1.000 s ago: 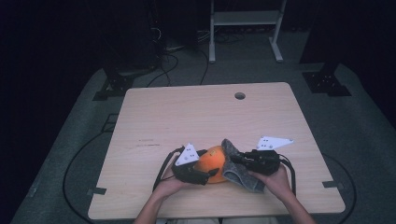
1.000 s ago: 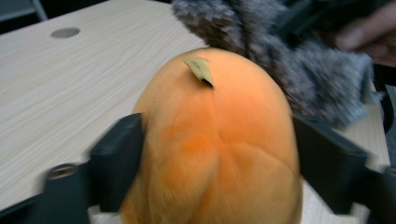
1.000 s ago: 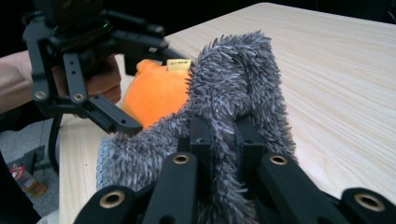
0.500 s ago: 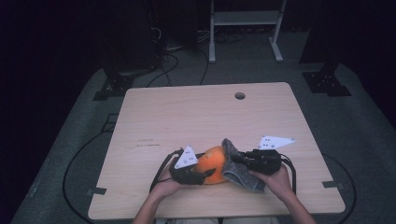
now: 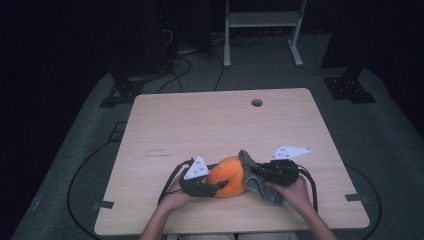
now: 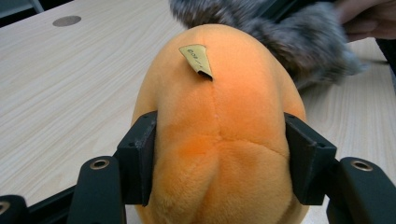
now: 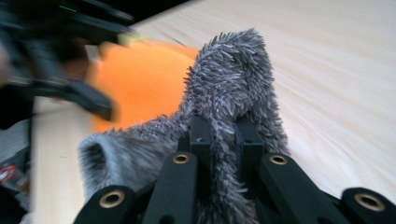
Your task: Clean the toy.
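Observation:
A plush toy lies near the table's front edge, with a round orange body (image 5: 229, 176) and a grey furry part (image 5: 263, 188) on its right side. My left gripper (image 5: 216, 187) has just been closing its jaws, and the pads now press into both flanks of the orange body (image 6: 219, 116), which bulges between them. A small yellow tag (image 6: 196, 58) sticks out of the body's seam. My right gripper (image 5: 254, 173) is shut on a fold of the grey fur (image 7: 233, 74), pinched between its jaws (image 7: 223, 135). The orange body (image 7: 140, 79) shows blurred beyond it.
The light wooden table (image 5: 210, 125) has a round cable hole (image 5: 257, 102) near its far edge. Black cables trail from both grippers over the front edge. Dark stand feet (image 5: 117, 92) and a white frame (image 5: 260, 30) stand on the floor beyond the table.
The left gripper's jaws have drawn in against the orange body. Both hands and the toy stay where they were.

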### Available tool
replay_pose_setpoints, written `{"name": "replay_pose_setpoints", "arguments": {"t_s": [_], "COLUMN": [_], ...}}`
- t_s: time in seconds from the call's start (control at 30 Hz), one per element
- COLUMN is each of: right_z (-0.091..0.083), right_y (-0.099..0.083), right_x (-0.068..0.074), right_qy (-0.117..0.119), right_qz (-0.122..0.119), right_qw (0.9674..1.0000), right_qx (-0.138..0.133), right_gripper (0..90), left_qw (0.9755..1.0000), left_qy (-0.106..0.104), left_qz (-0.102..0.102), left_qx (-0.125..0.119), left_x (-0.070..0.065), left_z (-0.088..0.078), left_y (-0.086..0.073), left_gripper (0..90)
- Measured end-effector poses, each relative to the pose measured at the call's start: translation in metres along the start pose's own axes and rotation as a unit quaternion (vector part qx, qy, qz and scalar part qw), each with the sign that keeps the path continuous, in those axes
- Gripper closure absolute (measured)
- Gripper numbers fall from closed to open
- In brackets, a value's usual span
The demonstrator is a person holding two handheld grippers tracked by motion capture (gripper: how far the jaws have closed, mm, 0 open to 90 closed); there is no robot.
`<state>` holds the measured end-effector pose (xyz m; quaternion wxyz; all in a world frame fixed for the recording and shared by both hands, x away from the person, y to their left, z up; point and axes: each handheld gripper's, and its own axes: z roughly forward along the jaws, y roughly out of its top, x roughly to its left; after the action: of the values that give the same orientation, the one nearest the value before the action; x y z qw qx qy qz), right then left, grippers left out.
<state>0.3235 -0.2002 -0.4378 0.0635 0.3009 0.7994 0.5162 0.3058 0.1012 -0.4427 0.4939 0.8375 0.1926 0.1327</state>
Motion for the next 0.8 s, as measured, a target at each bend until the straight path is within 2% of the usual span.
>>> {"name": "replay_pose_setpoints", "arguments": {"t_s": [0.07, 0.13, 0.2, 0.23, 0.27, 0.3, 0.37, 0.43, 0.47, 0.5, 0.53, 0.57, 0.6, 0.63, 0.67, 0.73, 0.77, 0.8], "right_z": [-0.004, -0.006, -0.010, -0.008, -0.008, -0.003, -0.003, -0.009, -0.010, -0.010, -0.009, -0.009, -0.001, -0.001, 0.001, -0.004, -0.007, -0.010], "right_y": [-0.001, 0.000, 0.005, 0.007, 0.007, 0.001, -0.002, 0.001, 0.004, 0.004, 0.009, 0.009, 0.007, 0.007, -0.002, -0.002, -0.001, 0.000], "right_x": [-0.005, -0.001, 0.007, 0.011, 0.011, 0.003, -0.006, -0.002, 0.003, 0.003, 0.011, 0.011, 0.010, 0.010, -0.002, -0.007, -0.007, -0.006], "right_qy": [-0.006, -0.005, 0.020, 0.027, 0.027, 0.013, -0.005, 0.003, 0.018, 0.018, 0.044, 0.044, 0.020, 0.020, 0.010, -0.014, -0.013, 0.001], "right_qz": [0.012, 0.007, -0.004, -0.017, -0.017, -0.012, 0.009, 0.008, 0.002, 0.002, -0.013, -0.013, -0.022, -0.022, 0.004, 0.008, 0.009, 0.014], "right_qw": [0.9999, 1.0000, 0.9995, 0.9993, 0.9993, 0.9999, 0.9999, 0.9999, 0.9996, 0.9996, 0.9983, 0.9983, 0.9995, 0.9995, 0.9999, 0.9997, 0.9998, 0.9999], "right_qx": [0.003, -0.002, -0.026, -0.021, -0.021, -0.002, 0.008, -0.007, -0.021, -0.021, -0.037, -0.037, -0.009, -0.009, 0.000, 0.015, 0.011, -0.005], "right_gripper": [80.7, 80.7, 80.6, 80.6, 80.6, 80.6, 80.7, 80.6, 80.6, 80.6, 80.6, 80.6, 80.6, 80.6, 80.6, 80.6, 80.6, 80.6], "left_qw": [1.0000, 1.0000, 1.0000, 1.0000, 1.0000, 1.0000, 1.0000, 1.0000, 1.0000, 1.0000, 1.0000, 1.0000, 1.0000, 1.0000, 1.0000, 1.0000, 1.0000, 1.0000], "left_qy": [-0.002, -0.003, -0.004, -0.004, -0.004, -0.003, -0.003, -0.003, -0.003, -0.003, -0.002, -0.002, -0.002, -0.002, -0.002, -0.005, -0.005, -0.007], "left_qz": [0.003, 0.003, 0.002, 0.004, 0.004, 0.002, 0.001, 0.001, 0.001, 0.001, 0.005, 0.005, 0.004, 0.004, 0.004, 0.005, 0.005, 0.005], "left_qx": [0.000, 0.000, 0.000, -0.001, -0.001, -0.001, -0.001, -0.001, -0.001, -0.001, -0.001, -0.001, -0.001, -0.001, -0.002, -0.003, -0.003, -0.003], "left_x": [0.001, 0.001, 0.001, 0.001, 0.001, 0.002, 0.002, 0.002, 0.002, 0.002, 0.001, 0.001, 0.000, 0.000, 0.000, 0.000, 0.000, 0.001], "left_z": [-0.001, -0.001, -0.001, -0.001, -0.001, -0.001, -0.001, -0.002, -0.001, -0.001, 0.000, 0.000, 0.000, 0.000, 0.001, 0.001, 0.001, 0.000], "left_y": [0.000, -0.001, -0.001, -0.001, -0.001, -0.001, -0.001, -0.001, -0.001, -0.001, -0.001, -0.001, -0.001, -0.001, 0.000, -0.001, -0.001, -0.001], "left_gripper": [36.4, 36.4, 36.4, 36.4, 36.4, 36.3, 36.4, 36.3, 36.3, 36.3, 36.3, 36.3, 36.2, 36.1, 36.1, 36.1, 36.1, 36.1]}}
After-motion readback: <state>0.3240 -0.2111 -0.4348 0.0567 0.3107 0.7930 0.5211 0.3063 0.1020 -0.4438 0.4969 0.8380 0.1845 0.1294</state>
